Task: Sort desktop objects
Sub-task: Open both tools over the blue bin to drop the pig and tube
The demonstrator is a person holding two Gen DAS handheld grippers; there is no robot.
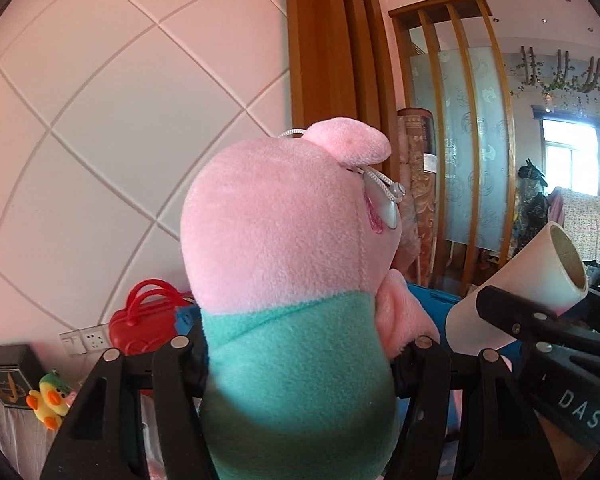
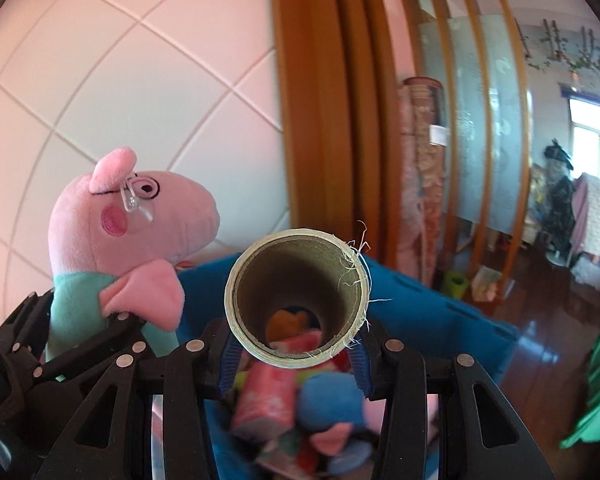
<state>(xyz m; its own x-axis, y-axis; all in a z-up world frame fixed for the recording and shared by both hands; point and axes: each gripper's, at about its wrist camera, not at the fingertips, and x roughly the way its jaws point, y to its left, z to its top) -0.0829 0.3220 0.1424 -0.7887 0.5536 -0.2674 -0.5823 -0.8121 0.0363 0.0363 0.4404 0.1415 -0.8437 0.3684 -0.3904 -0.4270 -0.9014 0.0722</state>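
Note:
A pink pig plush (image 1: 284, 248) in a teal shirt fills the left wrist view, upright, its back to the camera. My left gripper (image 1: 300, 356) is shut on its teal body. In the right wrist view the same plush (image 2: 136, 224) hangs at the left, held by the left gripper (image 2: 96, 320). My right gripper (image 2: 296, 344) is shut on a cardboard tape roll (image 2: 300, 296), whose open core faces the camera. That roll (image 1: 528, 292) shows at the right of the left wrist view. Below both hangs a blue bin (image 2: 432, 304) holding several toys.
A red toy case (image 1: 148, 320), a dark box (image 1: 8, 376) and a yellow duck toy (image 1: 50, 404) sit at the lower left by a white panelled wall. A wooden pillar (image 2: 320, 100) and slatted glass screen (image 2: 468, 120) stand behind. Dark wooden floor lies at the right.

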